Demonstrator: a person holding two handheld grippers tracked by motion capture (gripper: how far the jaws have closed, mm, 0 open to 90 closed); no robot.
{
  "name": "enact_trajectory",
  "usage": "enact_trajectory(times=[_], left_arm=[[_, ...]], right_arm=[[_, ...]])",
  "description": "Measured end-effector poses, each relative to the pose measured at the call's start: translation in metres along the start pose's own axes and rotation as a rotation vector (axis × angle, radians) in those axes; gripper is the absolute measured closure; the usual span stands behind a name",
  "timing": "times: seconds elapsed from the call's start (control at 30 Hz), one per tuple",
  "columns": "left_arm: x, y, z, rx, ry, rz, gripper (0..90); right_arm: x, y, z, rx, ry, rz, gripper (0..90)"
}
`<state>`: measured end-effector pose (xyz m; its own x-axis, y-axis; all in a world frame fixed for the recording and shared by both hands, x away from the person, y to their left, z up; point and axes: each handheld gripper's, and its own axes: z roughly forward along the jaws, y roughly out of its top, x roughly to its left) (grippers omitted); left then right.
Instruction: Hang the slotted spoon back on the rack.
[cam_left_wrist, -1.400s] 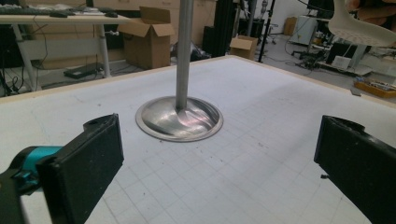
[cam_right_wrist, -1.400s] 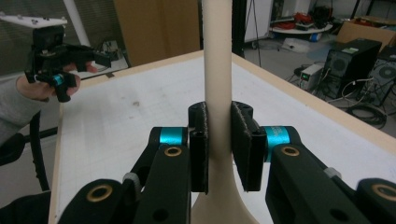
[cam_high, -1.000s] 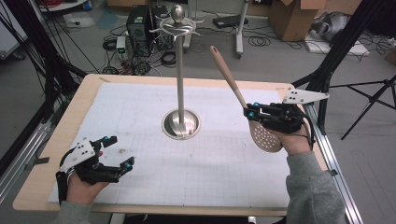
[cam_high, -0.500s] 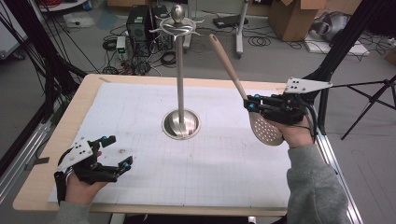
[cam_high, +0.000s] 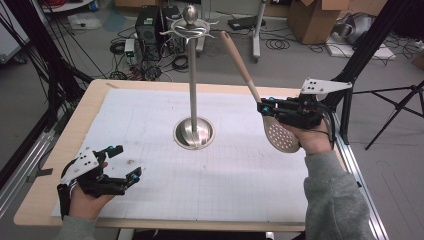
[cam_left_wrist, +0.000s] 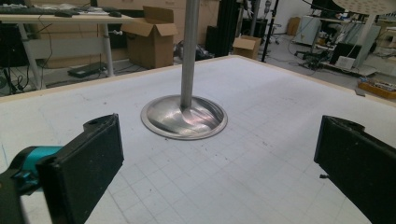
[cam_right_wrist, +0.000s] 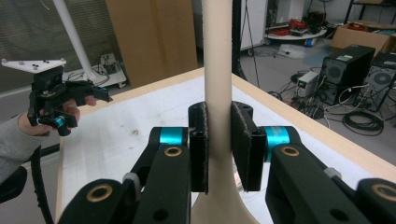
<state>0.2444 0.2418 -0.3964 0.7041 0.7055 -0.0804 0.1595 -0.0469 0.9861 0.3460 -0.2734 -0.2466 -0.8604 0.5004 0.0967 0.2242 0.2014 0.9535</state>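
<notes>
The right gripper (cam_high: 264, 107) is pinching the slotted spoon (cam_high: 260, 102) by the neck of its pale handle, pads pressed in on both sides. The perforated bowl hangs low at the right edge of the table (cam_high: 150, 100), and the handle tip points up and left toward the stand (cam_high: 192, 75). The likely step is hanging it on one of the hooks (cam_high: 192, 27) at the stand's top. My advice: keep the grip firm, lift the handle end level with a free hook and come in slowly, because the stand could rock on its round base (cam_left_wrist: 184, 116). The left gripper (cam_high: 120, 165), jaws spread and empty, rests near-left. The handle's very tip is cut off in the right gripper view, so I can't tell if it has a hanging hole. The hooks are small and blurred.
</notes>
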Motion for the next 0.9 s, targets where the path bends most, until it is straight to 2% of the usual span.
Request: enact_trajectory(times=[0.23, 0.9], left_arm=[[0.0023, 0.001, -0.004, -0.01, 0.013, -0.004, 1.8], [0.0024, 0.0008, -0.0043, -0.001, 0.019, 0.003, 1.7]], right_arm=[[0.0024, 0.0016, 0.0032, 0.006, 0.007, -0.002, 78.0], [0.0044, 0.0015, 0.0099, 0.016, 0.005, -0.004, 78.0]])
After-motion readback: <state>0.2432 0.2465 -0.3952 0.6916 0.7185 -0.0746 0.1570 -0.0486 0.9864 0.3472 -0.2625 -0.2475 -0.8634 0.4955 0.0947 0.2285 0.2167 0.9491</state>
